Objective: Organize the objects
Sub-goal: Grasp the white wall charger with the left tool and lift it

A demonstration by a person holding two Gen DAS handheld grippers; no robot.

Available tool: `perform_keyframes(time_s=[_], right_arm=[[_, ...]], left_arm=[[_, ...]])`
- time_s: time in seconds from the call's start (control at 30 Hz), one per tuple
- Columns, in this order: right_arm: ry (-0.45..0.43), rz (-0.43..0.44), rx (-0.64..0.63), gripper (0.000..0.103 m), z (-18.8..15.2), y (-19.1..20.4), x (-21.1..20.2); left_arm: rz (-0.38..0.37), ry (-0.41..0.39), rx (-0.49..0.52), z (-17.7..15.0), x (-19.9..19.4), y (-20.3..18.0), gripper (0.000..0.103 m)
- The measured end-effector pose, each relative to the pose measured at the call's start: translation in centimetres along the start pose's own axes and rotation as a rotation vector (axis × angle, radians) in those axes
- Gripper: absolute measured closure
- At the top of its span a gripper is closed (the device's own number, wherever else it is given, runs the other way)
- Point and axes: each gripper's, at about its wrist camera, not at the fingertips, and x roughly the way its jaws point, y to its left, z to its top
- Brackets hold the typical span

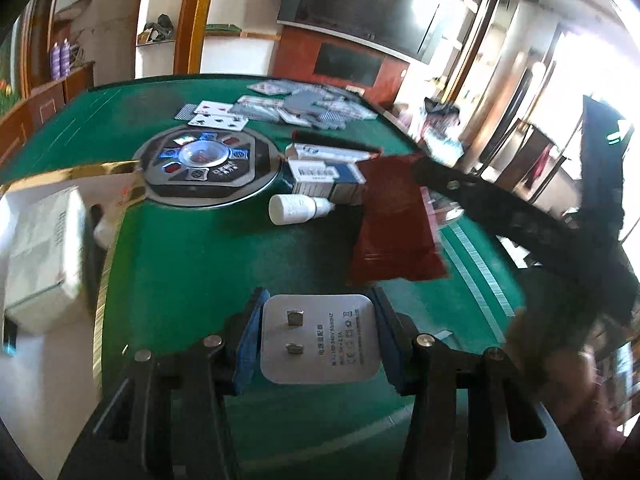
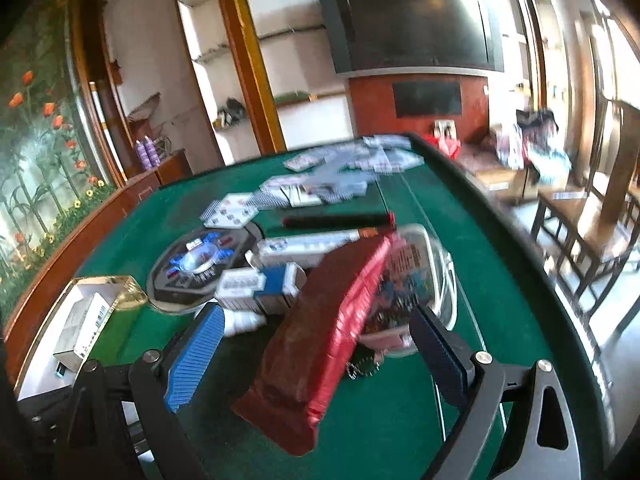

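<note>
My left gripper (image 1: 318, 340) is shut on a white plug adapter (image 1: 320, 338), held over the green table (image 1: 192, 264), prongs facing the camera. My right gripper (image 2: 316, 344) is open, its blue pads either side of a red pouch (image 2: 320, 328) that sags between them; whether a pad touches it I cannot tell. The pouch also shows in the left wrist view (image 1: 394, 224), at the right gripper's black finger (image 1: 480, 204). A white dropper bottle (image 1: 296, 208) and blue-white boxes (image 1: 320, 176) lie near the table's centre console (image 1: 204, 164).
Playing cards (image 1: 288, 108) are spread at the far side. A gold-rimmed white tray (image 1: 44, 260) with a white box sits at the left edge, also in the right wrist view (image 2: 84, 320). A clear packet (image 2: 416, 276) lies behind the pouch. Wooden chairs (image 2: 580, 224) stand right.
</note>
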Motion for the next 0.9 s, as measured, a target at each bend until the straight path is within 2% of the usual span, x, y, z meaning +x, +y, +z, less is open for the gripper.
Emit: perform_keyframes(time_s=[0.03,0.1,0.17,0.33,0.43,0.5,0.6,0.73,0.83,0.9], right_arm=[[0.017,0.035,-0.002,0.007,0.2,0.4,-0.1],[0.093,0.157,-0.006,0.007,1.1,2.2,0.3],[0.163,0.193,-0.041,0.007,1.8,3.8,1.7],[0.351,0.187,-0.168,0.007,2.4,7.0,8.7],[0.411,0.164,-0.174,0.007,2.3,7.2,11.9],[0.462,0.188,-0.145,0.007,1.9,7.0,13.4],[0.495,0.186,-0.155,0.009,1.3,7.6,13.9],[0.525,0.198,-0.209,0.021,0.3,9.0,13.3],[0.515,0.144,-0.277,0.027,-0.4,9.7,12.9],[0.495,0.092,-0.311,0.036,-0.6,9.9,12.6]], left_arm=[[-0.018,-0.017,-0.010,-0.3,-1.3,0.3,0.053],[-0.049,-0.051,-0.026,-0.7,-3.7,1.1,0.053],[-0.074,-0.078,-0.040,-1.0,-5.5,1.8,0.053],[-0.085,-0.114,-0.081,-2.0,-8.6,4.1,0.053],[-0.068,-0.130,-0.104,-2.7,-10.0,5.8,0.053],[-0.051,-0.138,-0.116,-3.1,-10.7,6.8,0.053],[-0.041,-0.149,-0.147,-3.7,-11.5,8.4,0.053],[-0.040,-0.147,-0.180,-3.9,-11.5,9.6,0.053],[-0.041,-0.139,-0.197,-4.1,-11.2,10.2,0.053],[-0.034,-0.136,-0.200,-4.2,-11.0,10.4,0.053]])
